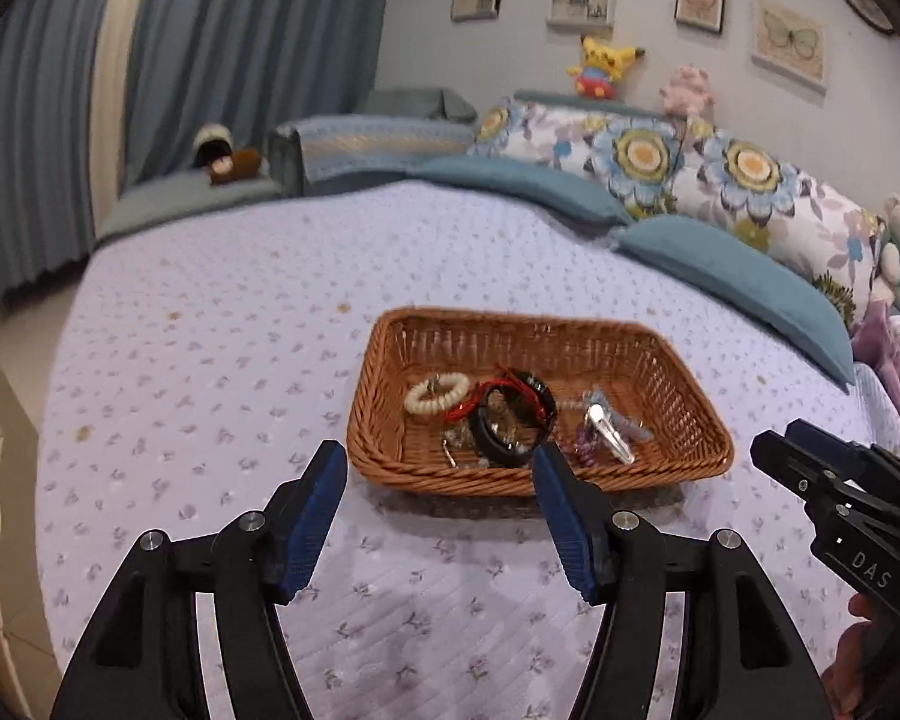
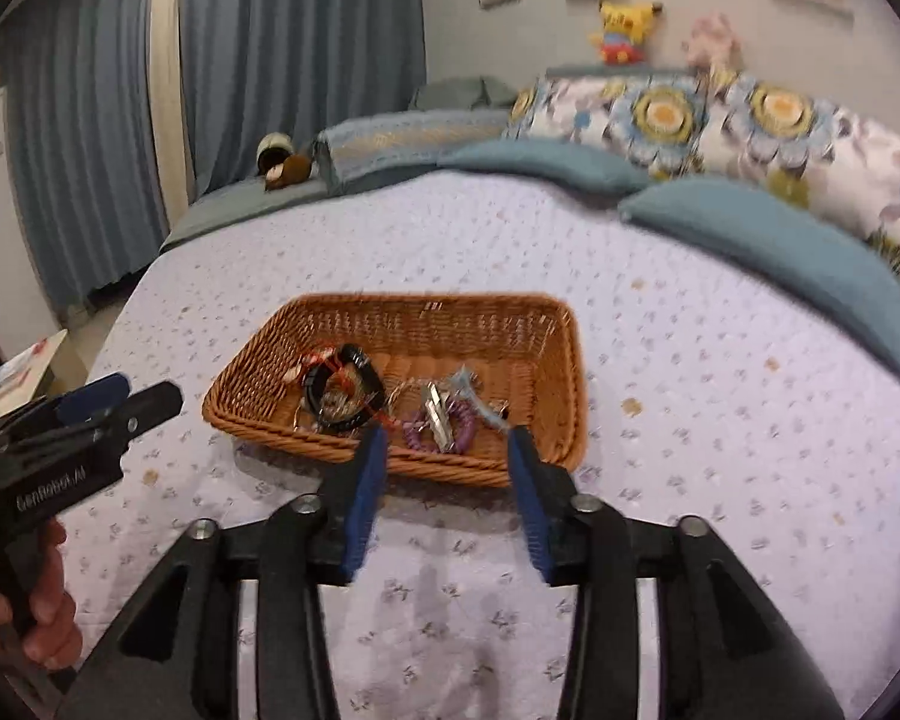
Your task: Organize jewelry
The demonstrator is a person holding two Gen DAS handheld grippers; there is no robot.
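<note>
Woven wicker basket (image 1: 678,414) (rough), quilted cloth bedspread (image 1: 240,330) beneath.

Ahead of the left tool (image 1: 438,468), black with blue pads, a tan-brown woven basket (image 1: 678,360) sits on the bed's pale lilac spread (image 1: 210,330) sprigged with small flowers. Inside lie a cream beaded bracelet (image 1: 437,392), a black bangle (image 1: 513,426) wound with red cord, and a silver clip (image 1: 611,433). Beyond are plain teal pillows (image 1: 732,270).
</note>
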